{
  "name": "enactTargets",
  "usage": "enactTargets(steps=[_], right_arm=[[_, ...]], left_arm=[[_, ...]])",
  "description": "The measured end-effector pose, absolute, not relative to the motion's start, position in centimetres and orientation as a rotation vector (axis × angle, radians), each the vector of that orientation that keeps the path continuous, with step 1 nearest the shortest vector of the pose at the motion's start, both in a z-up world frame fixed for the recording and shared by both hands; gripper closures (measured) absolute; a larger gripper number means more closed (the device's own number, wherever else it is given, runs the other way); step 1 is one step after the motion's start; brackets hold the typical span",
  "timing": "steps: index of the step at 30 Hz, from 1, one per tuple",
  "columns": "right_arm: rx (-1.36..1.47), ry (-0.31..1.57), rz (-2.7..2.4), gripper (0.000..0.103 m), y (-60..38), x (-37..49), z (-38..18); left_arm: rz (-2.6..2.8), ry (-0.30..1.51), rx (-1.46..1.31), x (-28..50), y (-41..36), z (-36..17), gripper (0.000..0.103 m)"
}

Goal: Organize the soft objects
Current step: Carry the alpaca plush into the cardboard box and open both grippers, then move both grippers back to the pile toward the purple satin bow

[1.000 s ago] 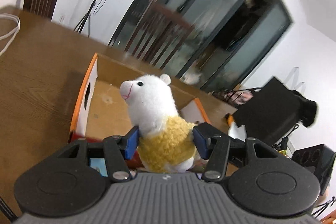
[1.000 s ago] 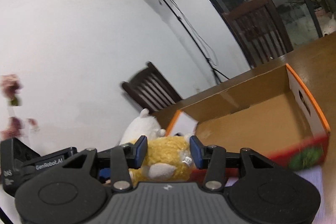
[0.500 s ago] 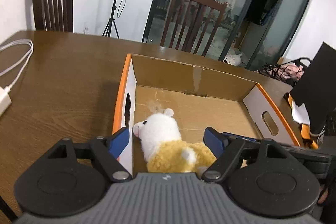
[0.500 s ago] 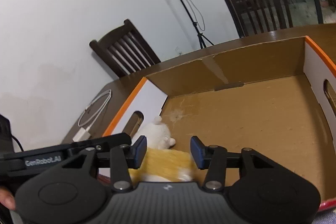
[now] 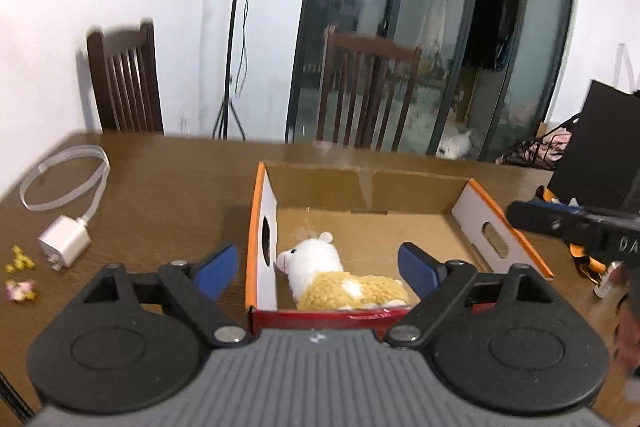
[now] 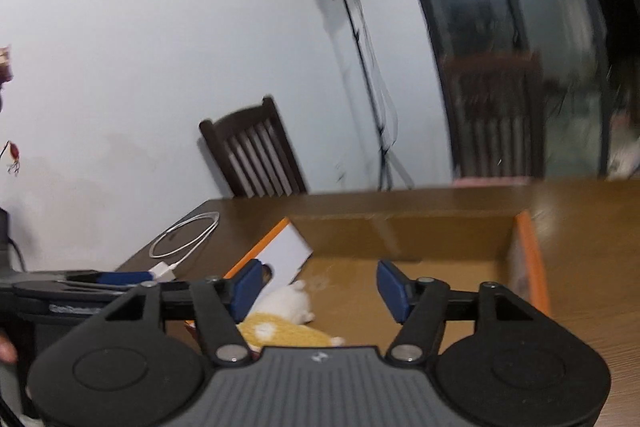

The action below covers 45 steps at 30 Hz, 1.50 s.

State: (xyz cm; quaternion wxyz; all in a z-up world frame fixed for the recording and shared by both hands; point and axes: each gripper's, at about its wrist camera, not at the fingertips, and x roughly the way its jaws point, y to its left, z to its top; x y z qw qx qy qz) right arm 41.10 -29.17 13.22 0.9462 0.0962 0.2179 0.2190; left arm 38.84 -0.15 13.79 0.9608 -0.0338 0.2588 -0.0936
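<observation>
Plush alpaca (image 5: 340, 277) dropped into cardboard box (image 5: 400, 187), both claws opened

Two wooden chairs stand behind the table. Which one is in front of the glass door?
The chair directly beyond the cardboard box stands against the dark glass door. The other chair, further left, has the white wall behind it, beside a black tripod stand.

One plush alpaca (image 5: 336, 277), one cardboard box (image 5: 360, 187), two wooden chairs (image 5: 124, 87), one white charger (image 5: 64, 241), one light stand (image 5: 234, 67), two grippers (image 5: 316, 269).
</observation>
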Motion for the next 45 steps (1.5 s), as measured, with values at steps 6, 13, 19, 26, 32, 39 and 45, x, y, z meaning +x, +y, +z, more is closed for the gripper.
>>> enactTargets(steps=[6, 13, 19, 26, 32, 39, 45], right_arm=[[0.081, 0.327, 0.361, 0.027, -31.9, 33.2, 14.1], [-0.002, 0.205, 0.33, 0.014, -31.8, 23.5, 11.8], [0.036, 0.204, 0.342, 0.008, -31.9, 17.5, 8.4], [0.076, 0.264, 0.316, 0.006, -32.0, 13.1, 4.2], [0.093, 0.304, 0.303, 0.008, -32.5, 11.5, 2.6], [0.164, 0.332, 0.289, 0.018, -33.5, 12.9, 2.8], [0.208, 0.381, 0.314, 0.043, -33.5, 17.3, 3.5]], left_arm=[[-0.171, 0.381, -0.033, 30.3, -0.8, 14.0, 0.004], [-0.158, 0.288, -0.022, 21.2, -2.2, 11.0, 0.0], [-0.152, 0.301, -0.02, 15.9, -3.1, 8.1, 0.0], [-0.17, 0.386, -0.041, 13.6, -3.7, 4.7, 0.0], [-0.232, 0.393, -0.042, 12.6, -5.2, 4.0, 0.0], [-0.313, 0.389, -0.055, 14.3, -6.4, 4.7, 0.02], [-0.323, 0.435, -0.101, 20.2, -7.7, 5.1, 0.048]])
